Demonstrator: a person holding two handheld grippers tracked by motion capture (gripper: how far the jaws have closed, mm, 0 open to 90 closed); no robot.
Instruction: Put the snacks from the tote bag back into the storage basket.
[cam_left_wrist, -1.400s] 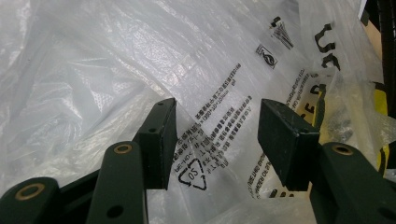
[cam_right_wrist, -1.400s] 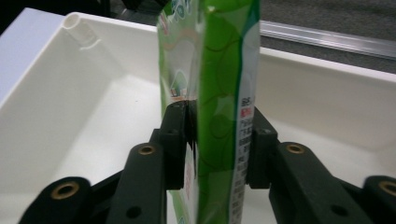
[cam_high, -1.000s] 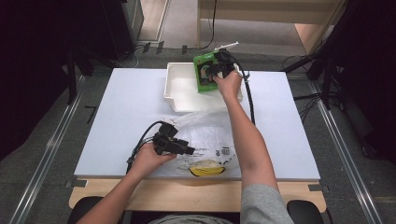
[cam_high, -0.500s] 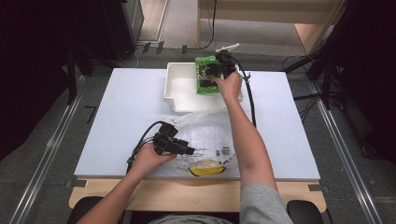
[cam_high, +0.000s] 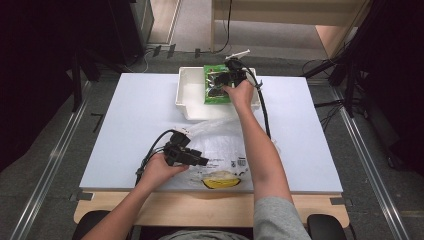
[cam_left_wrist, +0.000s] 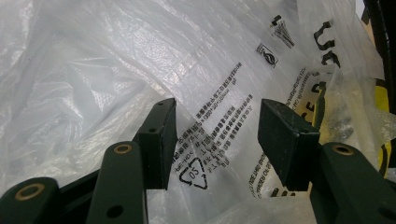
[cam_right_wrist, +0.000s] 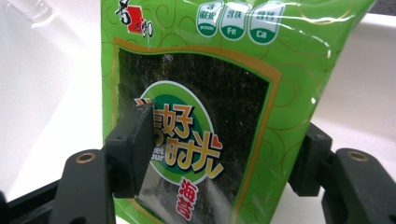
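Observation:
A green seaweed packet (cam_high: 216, 92) lies in the white bin (cam_high: 187, 107) at the far middle of the table. My right gripper (cam_high: 227, 75) hovers over it. In the right gripper view the packet (cam_right_wrist: 187, 70) sits between the jaws of the right gripper (cam_right_wrist: 224, 135), which have just been opening; the pads stand off its edges. My left gripper (cam_high: 202, 161) rests open at the near side on a crumpled clear plastic bag (cam_high: 220, 145). In the left gripper view the printed bag (cam_left_wrist: 140, 56) lies under and between the spread jaws of the left gripper (cam_left_wrist: 215, 116).
The pale table (cam_high: 135, 125) has bare room to the left and right of the bag. A yellow print (cam_high: 220, 177) shows on the bag near the front edge. Black cables trail from both grippers. Dark floor and stands surround the table.
The green packet has sunk a little into the bin under the right hand, which shifted slightly. The left hand and the bag have stayed put.

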